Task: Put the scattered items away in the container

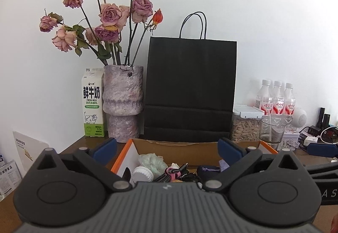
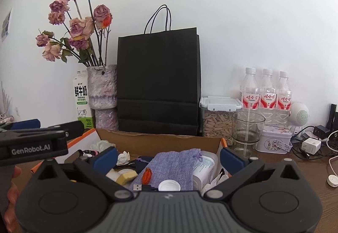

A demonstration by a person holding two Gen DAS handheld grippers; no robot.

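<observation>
An open cardboard box with an orange rim (image 1: 124,155) lies just under both grippers. In the left wrist view it holds a white cap (image 1: 141,175), a pale green crumpled bag (image 1: 152,162), a pink cable (image 1: 172,171) and a dark pouch (image 1: 208,169). My left gripper (image 1: 166,148) is open above them with nothing between its pads. In the right wrist view the box (image 2: 158,142) holds a purple cloth pouch (image 2: 173,166), an orange clip (image 2: 147,176), a USB plug (image 2: 138,187), a white cap (image 2: 169,186) and a white bottle (image 2: 206,167). My right gripper (image 2: 169,158) is open and empty.
Behind the box stand a black paper bag (image 2: 158,85), a vase of dried roses (image 2: 103,93) and a milk carton (image 2: 81,100). To the right are a seed jar (image 2: 215,123), a glass (image 2: 247,129), three water bottles (image 2: 267,93), a tin (image 2: 274,140), chargers and cables (image 2: 310,145).
</observation>
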